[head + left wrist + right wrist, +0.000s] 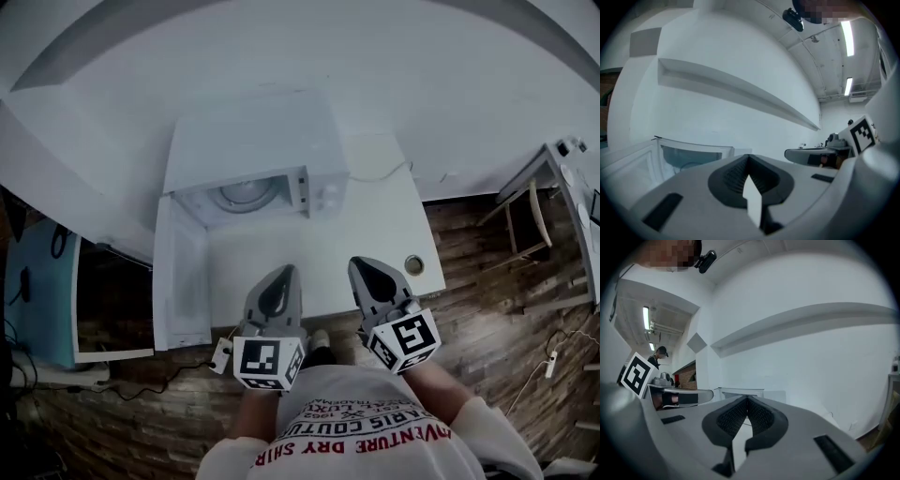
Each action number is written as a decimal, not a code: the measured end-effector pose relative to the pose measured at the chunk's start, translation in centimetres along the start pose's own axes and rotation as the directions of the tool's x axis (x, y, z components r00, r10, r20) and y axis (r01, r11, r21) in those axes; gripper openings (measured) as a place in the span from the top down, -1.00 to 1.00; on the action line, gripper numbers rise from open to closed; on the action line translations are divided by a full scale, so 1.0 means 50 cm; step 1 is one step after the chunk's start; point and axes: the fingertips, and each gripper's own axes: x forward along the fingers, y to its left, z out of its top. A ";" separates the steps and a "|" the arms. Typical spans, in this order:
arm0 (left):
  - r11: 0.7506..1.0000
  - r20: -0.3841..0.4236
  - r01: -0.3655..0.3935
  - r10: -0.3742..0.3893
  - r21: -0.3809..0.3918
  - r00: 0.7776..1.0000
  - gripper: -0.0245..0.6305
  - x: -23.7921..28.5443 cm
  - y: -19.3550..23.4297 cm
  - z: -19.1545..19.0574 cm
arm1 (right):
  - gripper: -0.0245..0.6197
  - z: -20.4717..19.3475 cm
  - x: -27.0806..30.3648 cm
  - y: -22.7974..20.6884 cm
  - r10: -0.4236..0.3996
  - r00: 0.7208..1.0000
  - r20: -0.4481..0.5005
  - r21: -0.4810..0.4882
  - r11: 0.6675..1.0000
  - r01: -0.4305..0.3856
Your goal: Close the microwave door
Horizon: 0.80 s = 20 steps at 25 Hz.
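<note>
A white microwave [251, 150] stands at the back of the white table [375, 234]. Its door [181, 281] hangs wide open, swung out to the left over the table's left edge, and the turntable inside shows. Both grippers hover over the table's near edge, in front of the microwave and apart from it. My left gripper [287, 271] is shut on nothing, to the right of the door. My right gripper [360, 265] is also shut and empty. The left gripper view shows the open cavity [691, 158] ahead to the left, beyond that shut gripper [748, 158]. In the right gripper view the microwave [740, 393] lies beyond my right gripper [746, 400].
A small round object [413, 264] sits near the table's right front corner. A cable [380, 175] runs behind the microwave. A plug block [222, 354] lies on the wooden floor below. A chair [523, 223] stands to the right. A long wall shelf [740, 89] runs above.
</note>
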 end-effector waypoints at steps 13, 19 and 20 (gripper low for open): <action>0.992 -0.032 -0.104 0.102 -0.067 0.994 0.92 0.144 0.151 0.013 | 0.89 0.014 0.267 -0.134 -0.069 0.993 -0.092 -0.068 0.996 0.063; 0.956 -0.052 -0.275 0.271 -0.099 0.961 0.92 0.122 0.200 0.002 | 0.89 0.005 0.357 -0.150 0.011 0.989 -0.148 -0.063 0.998 -0.021; 0.946 -0.060 -0.306 0.301 -0.107 0.952 0.92 0.113 0.207 -0.006 | 0.89 0.003 0.367 -0.153 0.026 0.988 -0.153 -0.055 0.998 -0.035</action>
